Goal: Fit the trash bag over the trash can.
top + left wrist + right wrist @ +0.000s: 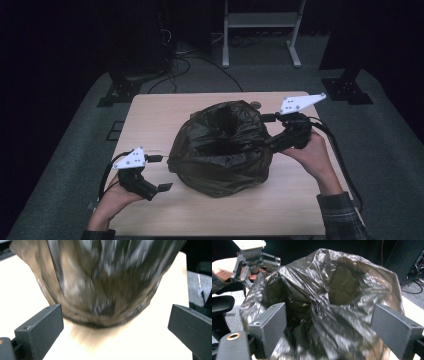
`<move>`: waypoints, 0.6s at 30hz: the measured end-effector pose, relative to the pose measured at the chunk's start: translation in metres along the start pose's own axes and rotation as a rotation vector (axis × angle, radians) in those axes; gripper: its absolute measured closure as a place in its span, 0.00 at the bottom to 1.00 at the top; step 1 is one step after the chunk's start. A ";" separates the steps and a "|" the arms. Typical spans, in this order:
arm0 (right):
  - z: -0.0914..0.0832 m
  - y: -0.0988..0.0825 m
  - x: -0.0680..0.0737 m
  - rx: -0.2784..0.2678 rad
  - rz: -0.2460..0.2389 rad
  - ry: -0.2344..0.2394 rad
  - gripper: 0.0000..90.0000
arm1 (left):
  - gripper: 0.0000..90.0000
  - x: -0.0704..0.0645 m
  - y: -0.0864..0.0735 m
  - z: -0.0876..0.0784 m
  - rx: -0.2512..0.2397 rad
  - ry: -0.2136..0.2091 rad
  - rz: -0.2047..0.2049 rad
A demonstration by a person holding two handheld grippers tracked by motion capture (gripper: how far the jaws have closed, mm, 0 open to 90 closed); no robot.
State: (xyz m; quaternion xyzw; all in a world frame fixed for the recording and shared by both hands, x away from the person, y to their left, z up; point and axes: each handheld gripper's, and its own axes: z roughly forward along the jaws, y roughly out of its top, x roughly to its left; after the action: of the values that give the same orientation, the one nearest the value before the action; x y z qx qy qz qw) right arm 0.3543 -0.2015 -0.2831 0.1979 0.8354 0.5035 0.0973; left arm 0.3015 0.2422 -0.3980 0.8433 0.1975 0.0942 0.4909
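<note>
A crumpled black plastic bag [220,150] stands in the middle of the wooden table [150,115], its mouth gaping upward. My left gripper [161,189] is near the table's front left, just short of the bag's base, with its jaws wide apart. In the left gripper view the bag [105,282] is blurred ahead of the left gripper [114,315], with bare table between the jaws. My right gripper [268,145] is at the bag's right side, open. In the right gripper view the bag's wall [329,315] lies between the spread jaws of the right gripper [328,315].
A white metal frame [260,20] and cables [180,65] are on the grey floor beyond the table. A small round thing [255,105] sits behind the bag. The left gripper [252,257] and a black chair [222,305] show in the right gripper view.
</note>
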 end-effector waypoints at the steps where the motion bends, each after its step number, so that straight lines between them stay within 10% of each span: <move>1: 0.004 0.003 0.000 0.006 -0.008 0.004 0.13 | 0.00 0.000 -0.003 0.000 0.006 0.007 -0.007; 18: 0.053 0.033 -0.003 0.183 -0.115 0.039 0.12 | 0.00 0.001 -0.067 0.016 0.197 0.171 -0.087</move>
State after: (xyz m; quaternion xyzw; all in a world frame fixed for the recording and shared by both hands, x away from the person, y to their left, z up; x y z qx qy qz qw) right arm 0.3839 -0.1460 -0.2791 0.1479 0.8895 0.4226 0.0914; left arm 0.2916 0.2591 -0.4642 0.8670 0.2834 0.1246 0.3905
